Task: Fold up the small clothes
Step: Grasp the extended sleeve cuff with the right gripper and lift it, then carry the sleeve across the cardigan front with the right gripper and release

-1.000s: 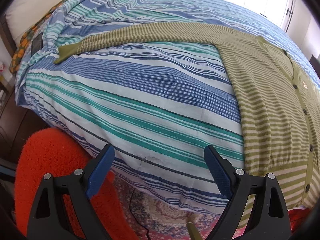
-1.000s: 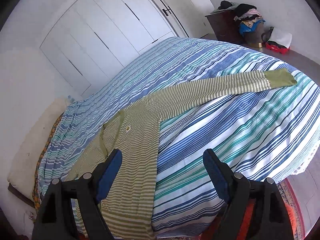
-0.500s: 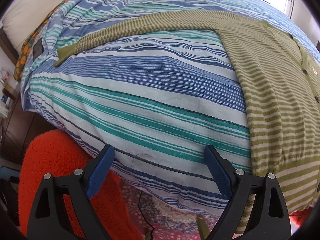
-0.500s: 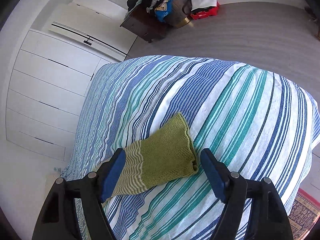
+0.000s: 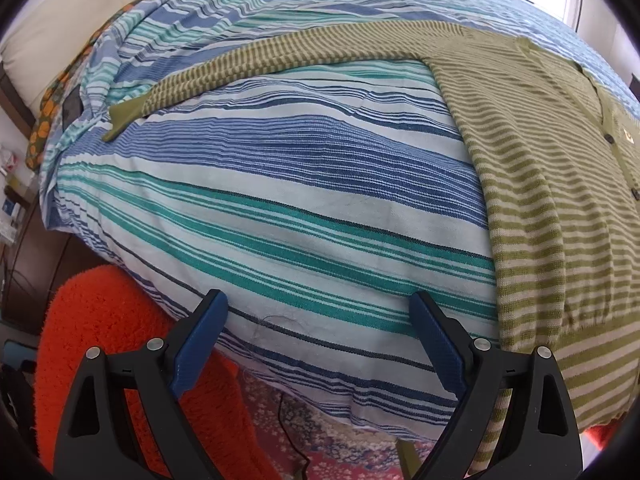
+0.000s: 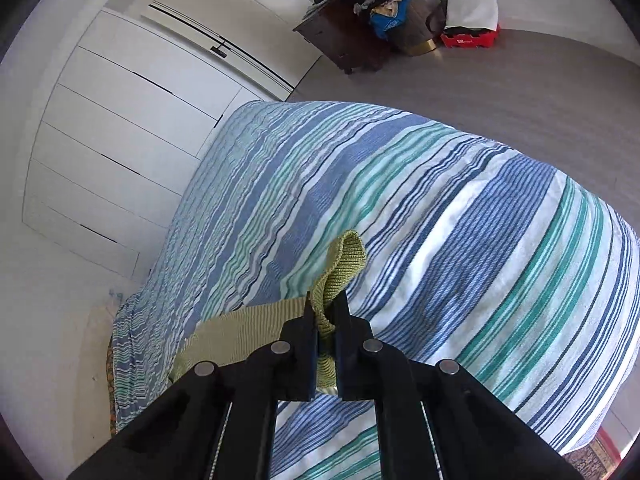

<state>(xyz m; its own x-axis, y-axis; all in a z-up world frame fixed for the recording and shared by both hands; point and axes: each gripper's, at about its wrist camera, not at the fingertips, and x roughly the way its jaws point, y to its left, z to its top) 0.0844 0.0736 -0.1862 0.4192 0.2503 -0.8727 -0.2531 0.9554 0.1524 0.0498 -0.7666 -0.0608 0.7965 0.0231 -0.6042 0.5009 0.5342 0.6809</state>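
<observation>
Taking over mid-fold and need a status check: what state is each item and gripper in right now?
left gripper: open, empty, above the bed's edge.
right gripper: shut on the sleeve cuff.
sleeve cuff: pinched, bunched, lifted off the bedspread.
striped cardigan: spread flat, buttoned, far sleeve stretched out.
striped bedspread: spread over the bed, slightly wrinkled.
wardrobe doors: closed.

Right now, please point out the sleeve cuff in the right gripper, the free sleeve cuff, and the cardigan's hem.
gripped sleeve cuff (image 6: 343, 264): right wrist view, bunched cuff above the fingers.
free sleeve cuff (image 5: 123, 115): left wrist view, plain green end.
cardigan hem (image 5: 592, 326): left wrist view, bottom band.
</observation>
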